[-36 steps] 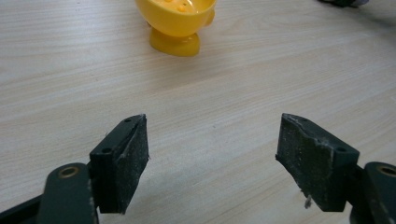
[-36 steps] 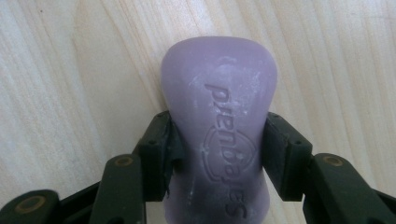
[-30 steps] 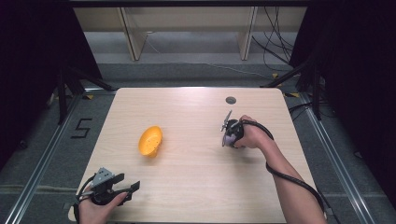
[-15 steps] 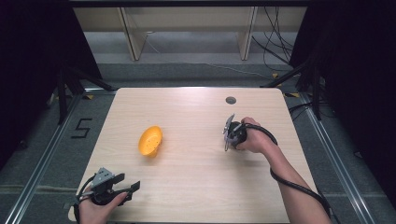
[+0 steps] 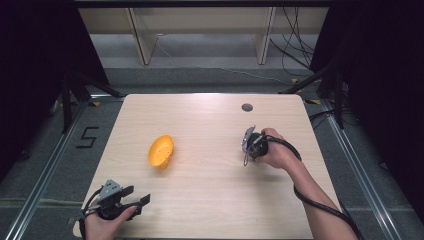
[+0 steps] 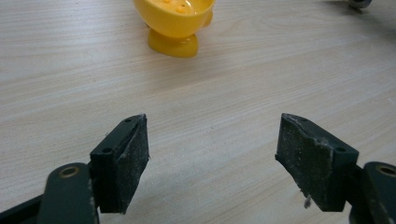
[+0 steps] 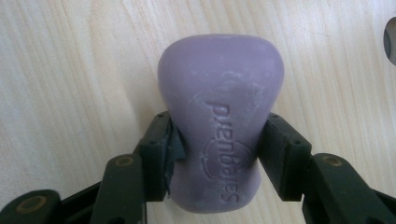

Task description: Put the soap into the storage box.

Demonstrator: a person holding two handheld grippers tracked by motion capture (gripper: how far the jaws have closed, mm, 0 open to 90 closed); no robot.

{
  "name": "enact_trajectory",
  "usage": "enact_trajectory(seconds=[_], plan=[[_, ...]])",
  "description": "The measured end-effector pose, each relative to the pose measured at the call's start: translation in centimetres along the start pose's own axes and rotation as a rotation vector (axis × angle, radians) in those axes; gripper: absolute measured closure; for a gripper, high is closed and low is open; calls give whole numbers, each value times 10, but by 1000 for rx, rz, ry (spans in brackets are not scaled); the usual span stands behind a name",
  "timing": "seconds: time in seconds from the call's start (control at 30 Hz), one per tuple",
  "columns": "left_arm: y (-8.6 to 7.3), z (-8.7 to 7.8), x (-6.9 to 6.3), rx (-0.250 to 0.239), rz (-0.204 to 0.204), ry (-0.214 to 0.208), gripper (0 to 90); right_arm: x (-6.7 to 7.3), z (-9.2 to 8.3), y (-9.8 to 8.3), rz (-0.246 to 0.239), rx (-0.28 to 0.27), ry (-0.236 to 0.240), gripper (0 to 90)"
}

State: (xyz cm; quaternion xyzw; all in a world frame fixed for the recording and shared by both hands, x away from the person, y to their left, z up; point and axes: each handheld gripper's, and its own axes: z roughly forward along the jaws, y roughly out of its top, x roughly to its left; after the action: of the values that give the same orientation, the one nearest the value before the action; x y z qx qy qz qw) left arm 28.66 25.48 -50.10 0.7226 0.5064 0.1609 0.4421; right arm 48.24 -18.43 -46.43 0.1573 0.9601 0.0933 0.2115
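Observation:
A purple soap bar [image 7: 219,116] with embossed lettering lies just above the wooden table, and my right gripper [image 7: 215,140] is shut on its narrow waist. In the high view my right gripper [image 5: 248,145] points down at the table right of centre. A yellow dish [image 5: 161,151] on a small foot stands left of centre; in the left gripper view the yellow dish [image 6: 175,18] is ahead at the top. My left gripper [image 5: 140,194] rests open at the near left corner, its pads [image 6: 126,163] wide apart over bare wood.
A round dark hole [image 5: 247,107] sits in the table [image 5: 210,200] at the back right, and its edge [image 7: 391,39] shows at the right. A cable [image 5: 315,200] trails from the right gripper along the forearm. Shelving and cables lie beyond the far edge.
The right hand and its gripper have drifted slightly toward the near side of the table. The left gripper and the yellow dish have stayed put.

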Motion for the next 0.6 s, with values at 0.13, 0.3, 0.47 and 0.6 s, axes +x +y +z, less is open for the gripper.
enact_trajectory(seconds=[0.13, 0.3, 0.47, 0.6], plan=[[0, 0, 0, -1, 0, -3, 245, 2, -2, 0, -4, -6, -13, 502], [0, 0, 0, 2, 8, -1, 245, 7, -7, 1, -9, -15, -35, 502], [0, 0, -1, 0, 4, 0, 245, 12, -15, 2, -47, -33, -81, 502], [0, 1, -2, -3, -1, -5, 245, 17, -21, 3, -48, -41, -108, 502]])
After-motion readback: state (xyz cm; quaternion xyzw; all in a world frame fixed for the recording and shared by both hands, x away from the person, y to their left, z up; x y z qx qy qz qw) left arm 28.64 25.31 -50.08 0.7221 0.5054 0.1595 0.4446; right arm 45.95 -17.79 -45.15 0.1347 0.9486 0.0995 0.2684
